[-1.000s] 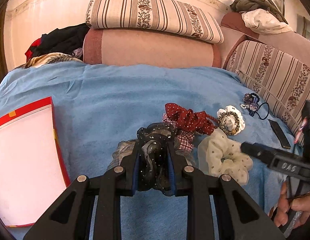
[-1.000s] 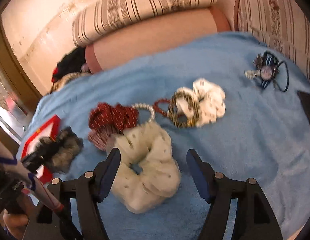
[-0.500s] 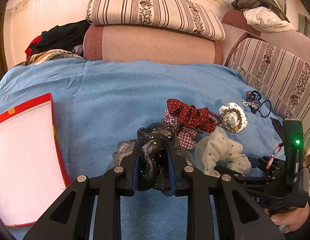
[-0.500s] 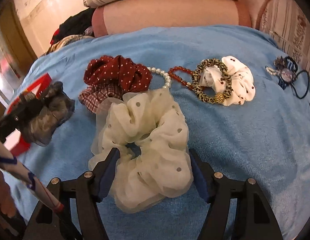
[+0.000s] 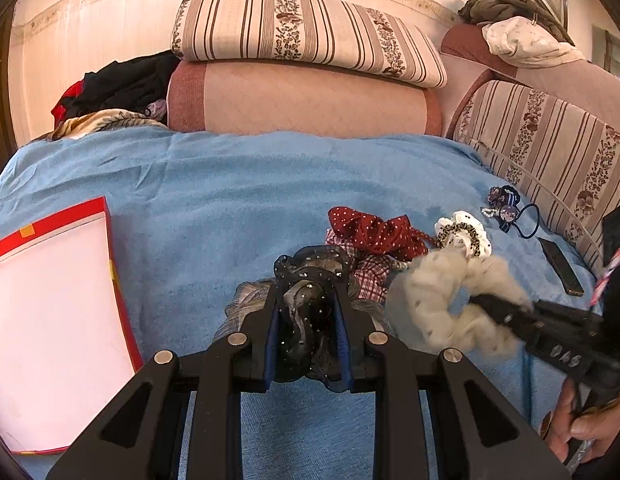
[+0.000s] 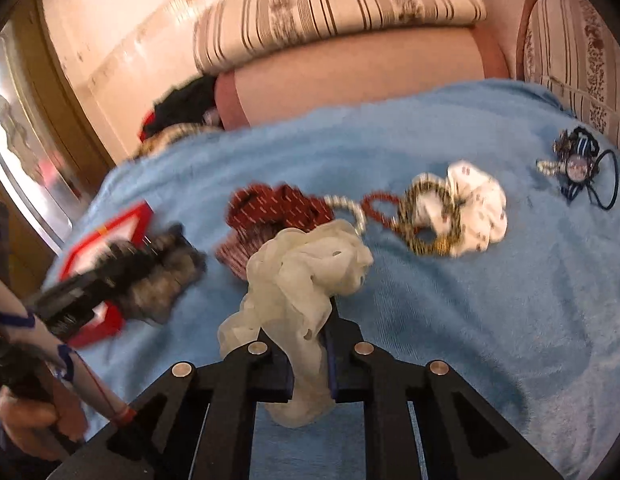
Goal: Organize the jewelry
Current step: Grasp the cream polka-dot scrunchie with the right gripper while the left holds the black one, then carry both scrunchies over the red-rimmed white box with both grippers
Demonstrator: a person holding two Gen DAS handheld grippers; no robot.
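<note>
we hold two items at once: the left gripper (image 5: pixel 307 336) pinches the black scrunchie (image 5: pixel 310 280) above the blue bed cover (image 5: pixel 229 184), and the right gripper (image 6: pixel 310 354) pinches the cream scrunchie (image 6: pixel 305 272), lifted clear. we judge the red-rimmed box (image 5: pixel 49 280) the destination; carry each item over its rim before we spread the fingers, avoiding snags on the red scrunchie (image 6: pixel 277 208).

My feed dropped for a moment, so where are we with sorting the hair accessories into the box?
Nothing looks done: the red-rimmed box shows only bare lining. In hand: the left gripper is shut on the black sheer studded scrunchie, the right gripper on the cream dotted scrunchie. Left on the blue blanket: the red dotted scrunchie, white scrunchie and the navy hair tie.
</note>
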